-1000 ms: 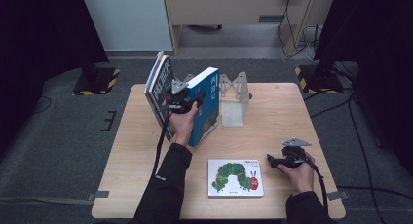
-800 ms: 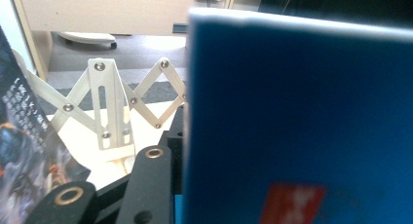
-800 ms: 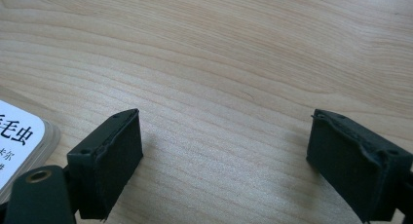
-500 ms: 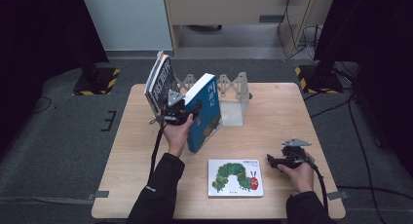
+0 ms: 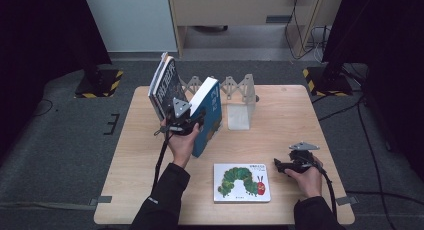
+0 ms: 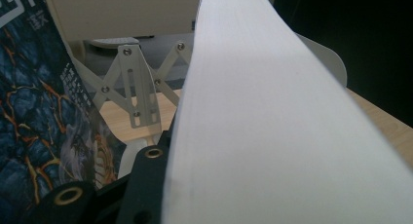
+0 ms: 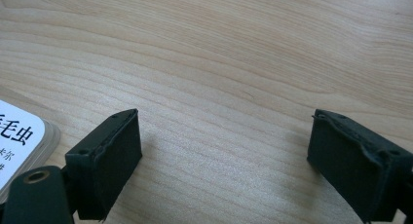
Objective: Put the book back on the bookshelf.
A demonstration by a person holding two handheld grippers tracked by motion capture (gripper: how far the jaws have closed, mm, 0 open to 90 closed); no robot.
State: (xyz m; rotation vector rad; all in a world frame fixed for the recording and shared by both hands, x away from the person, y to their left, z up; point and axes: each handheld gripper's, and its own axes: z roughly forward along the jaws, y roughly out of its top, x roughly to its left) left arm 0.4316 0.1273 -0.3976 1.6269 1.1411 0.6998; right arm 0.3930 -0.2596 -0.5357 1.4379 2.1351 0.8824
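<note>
- The setting is a dark room with a grey floor; a light wooden worktop [image 5: 280,110] stands in the middle, in front of a pale cabinet.
- At the far edge of the worktop stands a white expanding book rack [image 5: 239,92] with scissor-link dividers. A dark-covered book [image 5: 164,85] leans in its left end.
- The left tool [image 5: 192,121] is closed on a thick blue-covered book [image 5: 210,112]. In the left gripper view, the white page block [image 6: 272,126] runs up between the jaws, with the rack's linkage [image 6: 139,87] directly behind it and the dark-covered book [image 6: 44,112] to the left.
- Change over the last second: the blue-covered book has shifted a short way sideways and now stands steeper, closer to the dark-covered book. Its lower edge appears to rest on the worktop just in front of the rack; the contact itself cannot be confirmed.
- Meaning for the work: the book is being lined up with a free slot beside the dark-covered book. It is judged not yet seated, so the grip should be kept until the book stands in the slot.
- The right tool [image 5: 278,165] rests low over the worktop at the near right. Its jaws stand wide apart with nothing between them; bare wood shows in the gap [image 7: 224,136].
- A caterpillar picture book [image 5: 242,182] lies flat at the near edge, just beside the right tool and apart from its pads. It is likely the next item to shelve.
</note>
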